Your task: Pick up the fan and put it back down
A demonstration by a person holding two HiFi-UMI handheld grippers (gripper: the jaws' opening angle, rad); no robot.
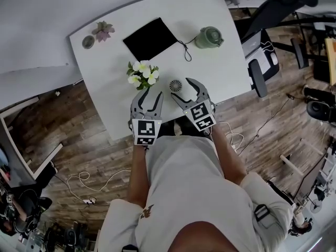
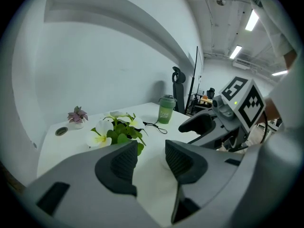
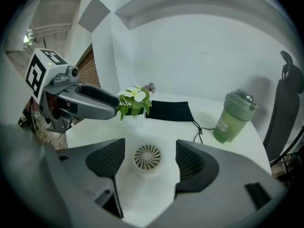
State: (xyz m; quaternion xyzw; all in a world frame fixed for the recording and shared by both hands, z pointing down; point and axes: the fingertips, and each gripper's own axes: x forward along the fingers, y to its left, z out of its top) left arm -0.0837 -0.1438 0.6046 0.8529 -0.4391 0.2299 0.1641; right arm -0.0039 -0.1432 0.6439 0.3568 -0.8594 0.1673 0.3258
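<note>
Jaws parted on both grippers, with the small round white fan [image 3: 147, 157] standing free between the right pair.

The right gripper [image 3: 150, 163] is angled down over the near edge of the white table [image 1: 220, 62], one ribbed pad on each side of the fan and a gap on both sides. It looks lined up to close on the fan's body, so the pick-up has not yet happened. The left gripper [image 2: 151, 163] hangs just beside it with nothing but bare tabletop between its pads, probably kept out of the way since one gripper is enough for so light a thing. The potted white flowers with green leaves [image 1: 142, 73] stand close behind the fan, so a lift should go straight up to miss them.
</note>
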